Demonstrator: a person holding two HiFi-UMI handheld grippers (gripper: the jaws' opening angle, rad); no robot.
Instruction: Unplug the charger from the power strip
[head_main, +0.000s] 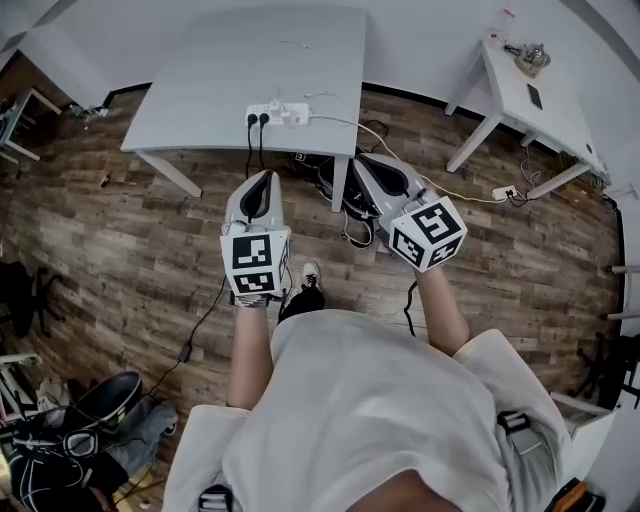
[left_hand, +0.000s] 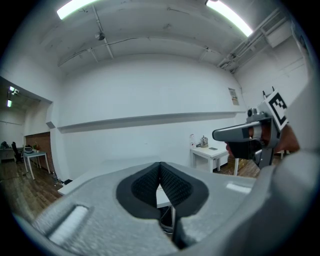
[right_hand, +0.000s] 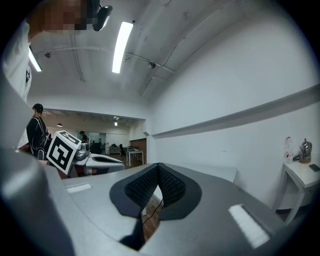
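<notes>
The left gripper (left_hand: 160, 170) has its jaws pressed together with nothing between them, and the black ribbed pads (left_hand: 172, 186) meet along one seam. The right gripper (right_hand: 158, 170) likewise has its jaws closed on nothing. In the head view the left gripper (head_main: 262, 180) and the right gripper (head_main: 364, 161) are held side by side in the air, with the right one at 3 o'clock of the left. Both are above the wooden floor (head_main: 130, 250), short of the table (head_main: 250, 60), and touch nothing. The power strip (head_main: 278, 113) lies at the near edge of the table, at 12 o'clock of the left gripper and well apart from both. The charger is still plugged in. Two black plugs (head_main: 257, 119) sit in the strip's left end, and their black cords (head_main: 249, 150) drop over the table edge. Which of the two belongs to the charger cannot be told. A white cable (head_main: 400, 150) leaves the strip's right end and runs toward 3 o'clock across the floor to a white socket block (head_main: 503, 192). At 1 o'clock stands a small white table (head_main: 530, 95) with a kettle (head_main: 531, 58) on it.
</notes>
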